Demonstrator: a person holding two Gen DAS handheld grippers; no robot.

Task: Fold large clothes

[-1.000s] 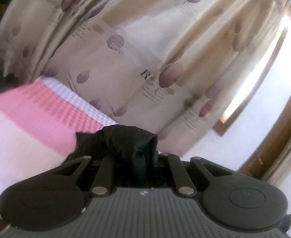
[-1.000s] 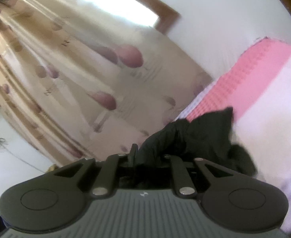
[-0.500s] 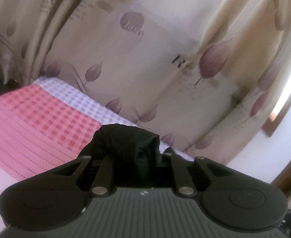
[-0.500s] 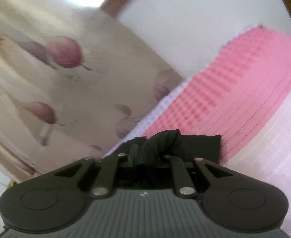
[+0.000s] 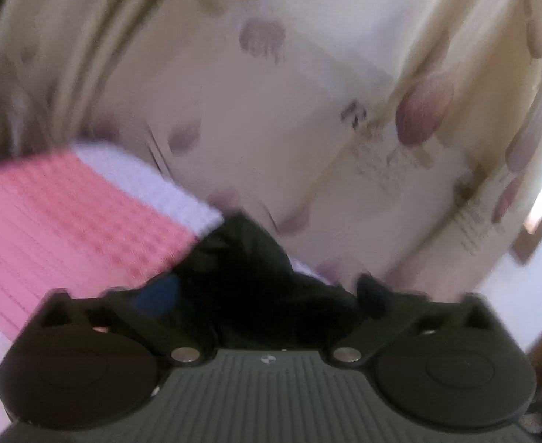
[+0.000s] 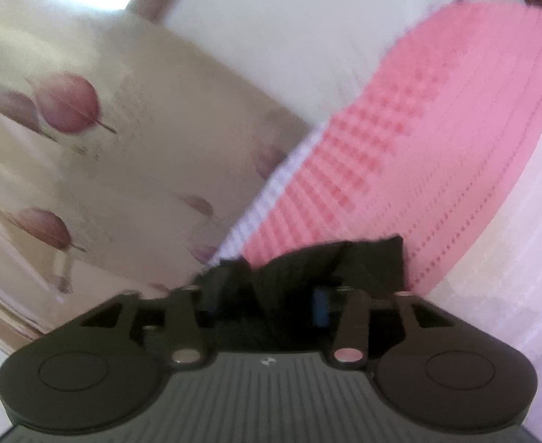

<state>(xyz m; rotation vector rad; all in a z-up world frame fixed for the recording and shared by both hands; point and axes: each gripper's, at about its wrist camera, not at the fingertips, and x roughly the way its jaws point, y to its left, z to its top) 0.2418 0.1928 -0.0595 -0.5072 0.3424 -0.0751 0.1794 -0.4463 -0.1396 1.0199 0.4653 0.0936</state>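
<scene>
A black garment [image 5: 256,277] lies bunched between the fingers of my left gripper [image 5: 267,295], whose jaws now stand wide apart; a blue pad [image 5: 156,295] shows on the left finger. In the right wrist view the same black garment [image 6: 330,262] lies loose between the fingers of my right gripper [image 6: 267,306], which is also open, with a blue pad [image 6: 320,308] showing. The cloth rests at the far edge of the pink and white checked bed cover [image 5: 60,229], which also shows in the right wrist view [image 6: 437,140]. Both views are blurred.
A cream curtain with purple leaf prints [image 5: 307,110] hangs right behind the bed edge; it also shows in the right wrist view [image 6: 104,147]. A white wall [image 6: 307,37] and a brown window frame [image 5: 529,236] stand beyond.
Both grippers have opened: the fingers were tight on the black garment earlier and now stand apart, with the cloth loose between them. Both grippers have dropped closer to the bed.
</scene>
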